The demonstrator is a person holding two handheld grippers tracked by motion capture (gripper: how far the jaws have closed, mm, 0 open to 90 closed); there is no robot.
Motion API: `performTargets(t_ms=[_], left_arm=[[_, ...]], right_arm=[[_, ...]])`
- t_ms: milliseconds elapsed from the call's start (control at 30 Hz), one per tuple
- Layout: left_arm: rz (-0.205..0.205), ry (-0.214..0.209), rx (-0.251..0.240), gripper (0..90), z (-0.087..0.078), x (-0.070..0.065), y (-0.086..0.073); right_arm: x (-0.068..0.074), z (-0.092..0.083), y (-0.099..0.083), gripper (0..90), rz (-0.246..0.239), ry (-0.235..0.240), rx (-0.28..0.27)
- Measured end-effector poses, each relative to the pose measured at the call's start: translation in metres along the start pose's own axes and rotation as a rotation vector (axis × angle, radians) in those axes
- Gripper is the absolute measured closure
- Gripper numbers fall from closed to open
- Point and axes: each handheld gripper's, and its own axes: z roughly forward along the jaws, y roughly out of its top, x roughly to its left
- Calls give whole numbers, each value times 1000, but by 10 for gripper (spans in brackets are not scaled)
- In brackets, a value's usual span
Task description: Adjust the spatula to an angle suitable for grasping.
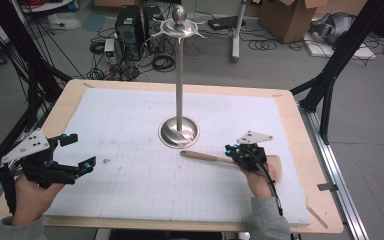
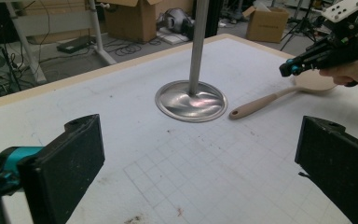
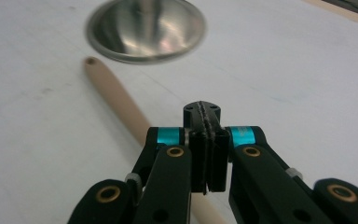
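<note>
A wooden spoon point(image 1: 205, 156) lies on the white gridded mat, its handle end near the round base of a tall metal stand point(image 1: 179, 132). My right gripper point(image 1: 228, 148) hovers just over the spoon's handle, jaws shut pad to pad with nothing between them; in the right gripper view the handle point(image 3: 116, 95) passes below and left of the gripper point(image 3: 202, 109). My left gripper point(image 1: 80, 151) rests at the mat's left side, wide open and empty. Between its jaws, the left gripper point(image 2: 200, 163) view takes in the spoon point(image 2: 265, 100), the stand base point(image 2: 191, 100) and the right gripper point(image 2: 289, 69).
The stand's pole point(image 1: 179, 75) rises from the middle of the mat to a hooked top point(image 1: 179, 26). The white mat point(image 1: 130, 200) covers most of a wooden tabletop point(image 1: 315, 150). Cables, cardboard boxes and tripod legs crowd the floor beyond.
</note>
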Motion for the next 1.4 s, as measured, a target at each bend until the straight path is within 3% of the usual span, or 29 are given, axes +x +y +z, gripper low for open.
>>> performTargets(t_ms=[33, 233, 367, 567, 767, 1167, 1400], left_arm=[[2, -1, -1, 17, 0, 0, 0], [-3, 2, 2, 17, 0, 1, -1], [-7, 6, 4, 17, 0, 2, -2], [-6, 5, 7, 17, 1, 1, -2], [-8, 2, 7, 17, 2, 2, -2], [-13, -7, 7, 17, 6, 2, -2], [-12, -11, 7, 17, 7, 2, -1]], right_arm=[[-10, -6, -4, 900, 6, -31, 14], [-29, -11, -13, 900, -12, -47, 58], [-32, -6, -15, 900, -6, -42, 95], [-38, 8, -20, 900, -33, -38, 226], [-40, 8, -25, 900, -41, -24, 295], [-40, -5, -33, 900, 0, 1, 327], [-36, -17, -42, 900, 29, -23, 323]])
